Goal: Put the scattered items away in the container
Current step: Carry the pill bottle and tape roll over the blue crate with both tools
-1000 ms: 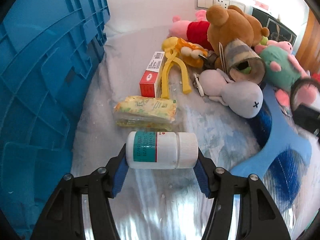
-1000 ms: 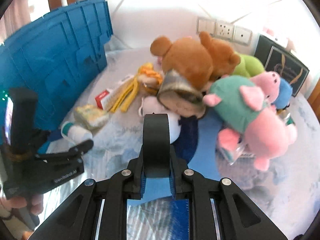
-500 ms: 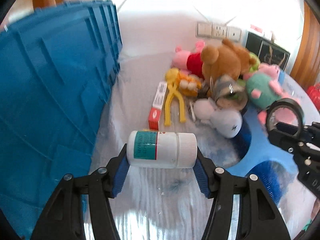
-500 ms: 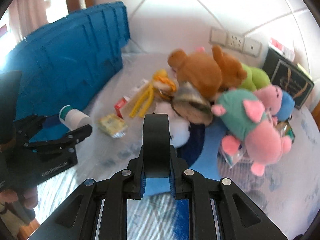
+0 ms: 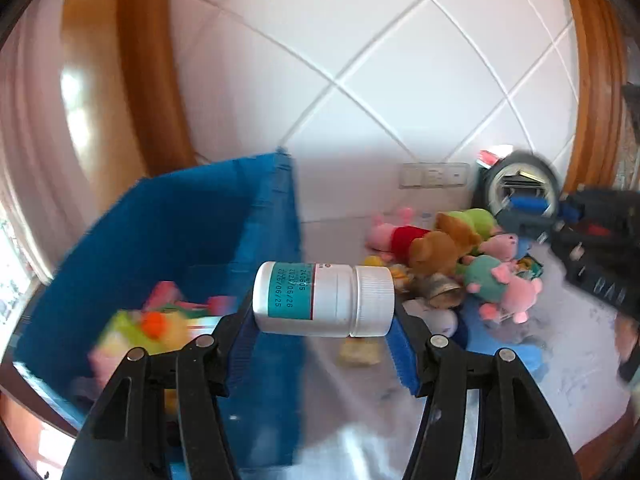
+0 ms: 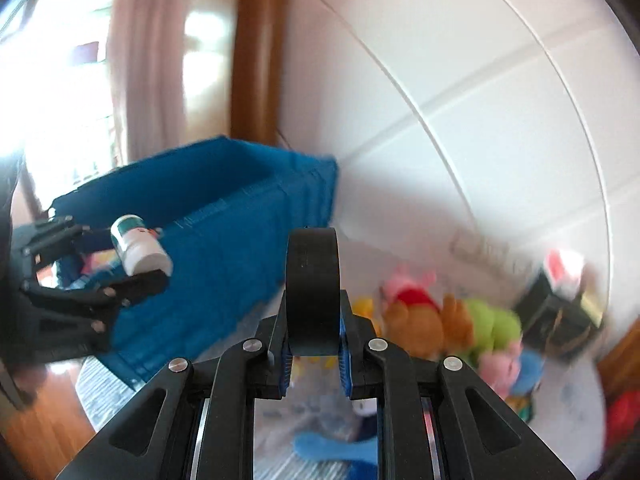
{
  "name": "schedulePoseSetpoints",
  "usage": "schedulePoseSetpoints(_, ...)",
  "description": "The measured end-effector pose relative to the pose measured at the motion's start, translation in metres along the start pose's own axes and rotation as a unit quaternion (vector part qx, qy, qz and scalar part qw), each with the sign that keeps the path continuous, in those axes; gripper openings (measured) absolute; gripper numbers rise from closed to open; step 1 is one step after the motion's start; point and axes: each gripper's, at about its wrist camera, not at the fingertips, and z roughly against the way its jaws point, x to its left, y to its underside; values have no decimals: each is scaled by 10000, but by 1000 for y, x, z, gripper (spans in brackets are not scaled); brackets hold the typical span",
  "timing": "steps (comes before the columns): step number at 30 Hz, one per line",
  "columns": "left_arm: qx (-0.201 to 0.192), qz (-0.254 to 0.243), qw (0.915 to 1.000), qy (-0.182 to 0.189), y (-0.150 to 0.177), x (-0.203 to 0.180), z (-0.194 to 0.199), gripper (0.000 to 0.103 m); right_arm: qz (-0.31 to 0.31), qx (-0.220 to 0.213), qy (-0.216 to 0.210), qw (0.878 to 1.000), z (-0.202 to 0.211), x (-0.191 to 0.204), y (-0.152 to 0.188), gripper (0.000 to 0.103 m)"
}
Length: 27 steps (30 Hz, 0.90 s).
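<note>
The left gripper (image 5: 324, 326) is clamping the white plastic pill bottle with a teal label (image 5: 323, 299) end to end, base and ribbed cap, above the blue plastic crate (image 5: 256, 216) at its 9 o'clock, a light, rigid, slick cylinder likely rolling if loosened, while the right gripper (image 6: 313, 356) is pinching a stiff black tape roll (image 6: 313, 280).

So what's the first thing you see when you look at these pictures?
A white pill bottle with a teal label, held sideways in the left tool, right by the big blue crate with bright toys inside. Then the pile of plush toys on the table by the white tiled wall, and the black tape roll squeezed in the right tool.
</note>
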Motion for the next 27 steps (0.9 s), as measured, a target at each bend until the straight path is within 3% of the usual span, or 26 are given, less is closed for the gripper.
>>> schedulePoseSetpoints(6,228,353,9963,-743,8,134,9,58,188,-21,-408,9990,-19,83,-52,18)
schedulePoseSetpoints(13,931,640,9887,-981,38,272,-31,58,132,572,-1219,9908,-107,215,-95,18)
schedulePoseSetpoints(20,1491,609,9835,-824,54,330,-67,58,91,1622,-1615,9734,-208,311,-115,18)
schedulePoseSetpoints(27,1752,463,9803,-785,75,341,-84,58,105,2131,-1673,9625,-256,344,-119,18)
